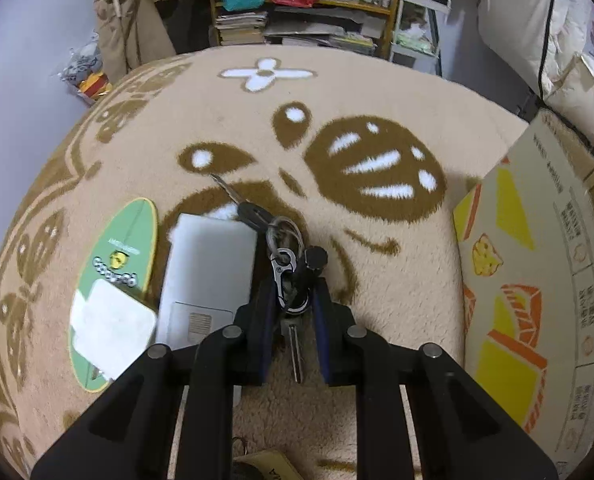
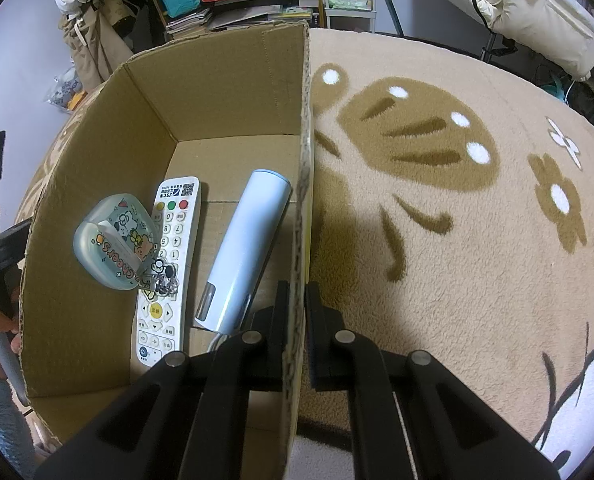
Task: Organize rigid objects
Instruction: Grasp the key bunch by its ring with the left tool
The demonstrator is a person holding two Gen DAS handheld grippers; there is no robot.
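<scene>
- Left tongs (image 1: 295, 300) closed around a key bunch (image 1: 285, 264) on the blanket (image 1: 377, 280), fingers either side of the carabiner and black fob; keys not yet lifted (one blade trails back beneath the jaws).
- Right tongs (image 2: 295, 312) pinch the right wall of the cardboard box (image 2: 303, 160), one finger inside and one outside, probably to steady it for loading.
- Already in the box: white remote (image 2: 169, 264), pale blue cylinder (image 2: 245, 248), cartoon-printed case (image 2: 113, 240) against the left wall.
- Still out, just left of the keys: silver slab (image 1: 209, 272), white charger (image 1: 111, 320) lying on a green oval card (image 1: 117, 248).
- Box stands at the blanket's right edge, near the keys, so the carry looks short.
</scene>
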